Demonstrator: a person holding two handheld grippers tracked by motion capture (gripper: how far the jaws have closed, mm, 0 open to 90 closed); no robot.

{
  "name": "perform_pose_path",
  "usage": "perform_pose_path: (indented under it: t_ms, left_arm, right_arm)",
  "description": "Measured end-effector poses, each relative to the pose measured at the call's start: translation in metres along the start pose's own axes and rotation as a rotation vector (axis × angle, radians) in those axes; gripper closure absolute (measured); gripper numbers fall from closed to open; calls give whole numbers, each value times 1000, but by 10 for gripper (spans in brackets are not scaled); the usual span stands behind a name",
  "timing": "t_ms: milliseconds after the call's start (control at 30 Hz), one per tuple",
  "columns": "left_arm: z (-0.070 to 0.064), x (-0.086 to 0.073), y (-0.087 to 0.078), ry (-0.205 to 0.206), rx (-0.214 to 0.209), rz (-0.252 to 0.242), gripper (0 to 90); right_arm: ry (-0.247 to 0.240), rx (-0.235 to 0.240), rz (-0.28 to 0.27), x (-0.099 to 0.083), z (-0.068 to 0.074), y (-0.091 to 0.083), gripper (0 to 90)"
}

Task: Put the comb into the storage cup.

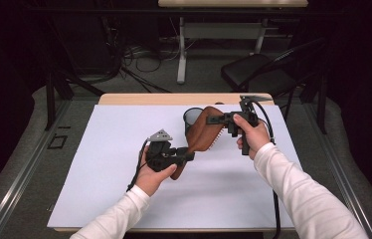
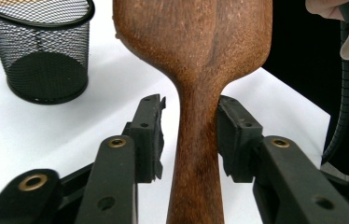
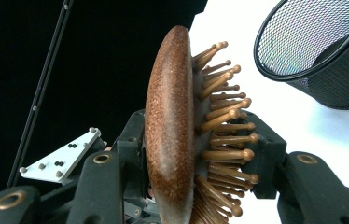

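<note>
Brown wooden hairbrush (image 1: 200, 137) is held in the air above the white worktop (image 1: 99, 174), between both grippers. Left gripper (image 1: 186, 157) sits at the handle: in the left gripper view one jaw presses the narrow neck (image 2: 196, 140), the other stands a hair off it, so the grip looks loose, jaws not fully clenched. Right gripper (image 1: 213, 119) is at the head end; in the right gripper view its jaws flank the brush head (image 3: 170, 126), one on the smooth back, one on the bristle side with the wooden pins (image 3: 224, 135), closed onto it. Black mesh cup (image 1: 192, 117) stands upright on the worktop just behind the brush head, near the far edge.
</note>
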State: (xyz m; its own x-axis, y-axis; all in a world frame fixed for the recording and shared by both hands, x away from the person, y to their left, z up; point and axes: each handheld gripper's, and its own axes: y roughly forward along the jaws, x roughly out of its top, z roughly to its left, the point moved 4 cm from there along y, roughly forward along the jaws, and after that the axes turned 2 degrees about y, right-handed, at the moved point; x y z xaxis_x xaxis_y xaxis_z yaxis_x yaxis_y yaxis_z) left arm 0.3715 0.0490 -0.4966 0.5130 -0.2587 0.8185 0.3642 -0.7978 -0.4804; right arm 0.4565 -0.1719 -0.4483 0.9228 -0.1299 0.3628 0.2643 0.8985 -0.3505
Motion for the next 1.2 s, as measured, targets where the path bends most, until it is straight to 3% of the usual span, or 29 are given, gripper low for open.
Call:
perform_pose_path:
  t_ms: [1000, 1200]
  left_arm:
    - [3, 1, -18, -37, 33, -42, 470]
    - [6, 2, -22, -43, 57, -56, 435]
  right_arm:
    - [10, -9, -45, 9, 0, -13, 503]
    - [11, -13, -49, 11, 0, -16, 503]
